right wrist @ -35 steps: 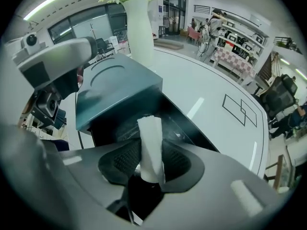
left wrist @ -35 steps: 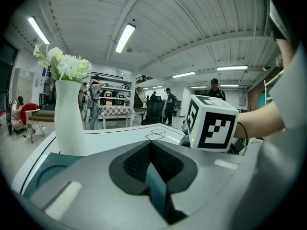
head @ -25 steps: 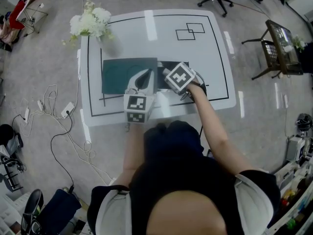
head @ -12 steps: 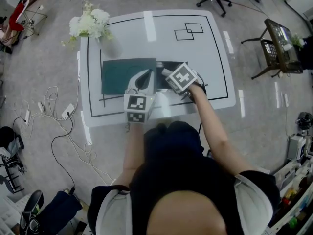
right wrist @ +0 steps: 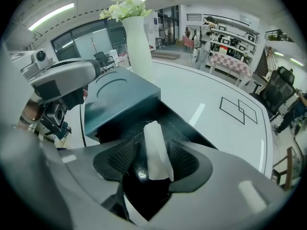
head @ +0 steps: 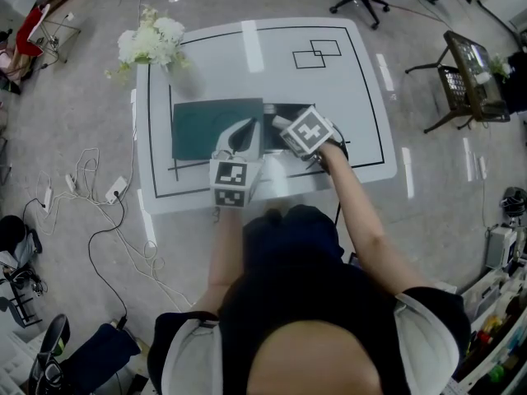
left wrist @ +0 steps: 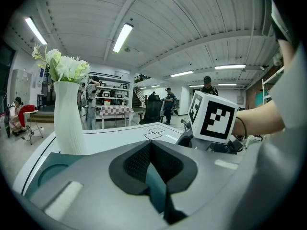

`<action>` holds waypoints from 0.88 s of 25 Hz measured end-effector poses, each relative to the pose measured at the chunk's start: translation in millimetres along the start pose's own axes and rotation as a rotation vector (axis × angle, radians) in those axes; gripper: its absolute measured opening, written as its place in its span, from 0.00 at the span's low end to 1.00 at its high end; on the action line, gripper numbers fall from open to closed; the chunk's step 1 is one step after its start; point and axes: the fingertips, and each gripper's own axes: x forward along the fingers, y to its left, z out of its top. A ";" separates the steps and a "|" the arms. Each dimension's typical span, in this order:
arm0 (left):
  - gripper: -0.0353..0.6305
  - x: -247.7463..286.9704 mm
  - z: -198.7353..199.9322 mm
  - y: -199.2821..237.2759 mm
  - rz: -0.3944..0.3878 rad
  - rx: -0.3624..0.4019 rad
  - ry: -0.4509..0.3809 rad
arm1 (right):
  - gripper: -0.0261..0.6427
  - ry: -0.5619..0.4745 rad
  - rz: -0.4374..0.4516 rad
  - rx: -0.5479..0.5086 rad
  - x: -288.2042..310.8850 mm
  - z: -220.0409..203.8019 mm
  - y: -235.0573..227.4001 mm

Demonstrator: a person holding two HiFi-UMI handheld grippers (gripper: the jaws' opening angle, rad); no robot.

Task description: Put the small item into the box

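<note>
From your head camera you cannot see the small white item at all: the marker cube [head: 308,132] on your right gripper [right wrist: 153,152] covers it, along with most of the black inside of the box [head: 288,108]. Your own body cuts off the near edge of the table [head: 346,81]. Only the right gripper view shows the white item [right wrist: 153,133], and there its near end sinks behind the gripper body, so you cannot make out where it rests or what exactly it is. It stands between the two pads over the box's dark interior, with a clear gap to the left pad and little or none to the right one. Its long axis runs along the jaw line, away from you, with the rounded end pointing toward the far edge of the table and leaning slightly left. The right jaws are spread wide and have just been opening, with the item between them and unclamped. Your left gripper [left wrist: 151,145] is pinched closed, and a thin teal sliver between its pads reads as the edge of the lid [head: 202,126], though that view is too close to show how much of it is caught. The lid lies folded open to the left of the box, both of them near the middle of the table's near edge. The vase of flowers [head: 152,39] stands at the far left corner, well apart from the box.
</note>
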 end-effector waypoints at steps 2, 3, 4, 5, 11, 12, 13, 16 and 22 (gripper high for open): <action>0.07 -0.5 -0.4 -0.1 0.000 0.003 0.001 | 0.38 0.008 -0.007 0.003 -0.3 -2.8 -1.4; 0.07 -0.8 -0.4 0.1 0.000 0.003 0.002 | 0.38 0.014 -0.004 0.004 -0.2 -4.6 -0.5; 0.07 -0.9 -0.4 0.5 0.000 0.003 0.003 | 0.38 0.019 0.003 0.006 0.1 -6.7 1.0; 0.07 -1.0 -0.5 1.2 0.000 0.002 0.003 | 0.38 0.022 0.007 0.007 0.3 -8.2 1.8; 0.07 -0.7 -0.2 3.8 0.006 0.001 -0.002 | 0.39 0.016 -0.022 -0.004 -4.6 -11.9 -2.6; 0.07 -0.6 0.9 3.5 0.005 0.001 -0.004 | 0.39 0.015 -0.023 -0.007 -6.3 -11.9 -2.3; 0.07 -0.4 2.2 3.5 0.004 0.002 -0.006 | 0.39 0.012 -0.022 -0.009 -7.8 -11.4 -1.7; 0.07 0.9 4.8 4.7 0.004 0.003 -0.009 | 0.39 0.001 -0.011 -0.010 -10.6 -9.6 0.7; 0.07 3.3 8.4 4.5 0.003 0.003 -0.015 | 0.39 -0.023 -0.024 -0.015 -20.7 -7.6 -4.5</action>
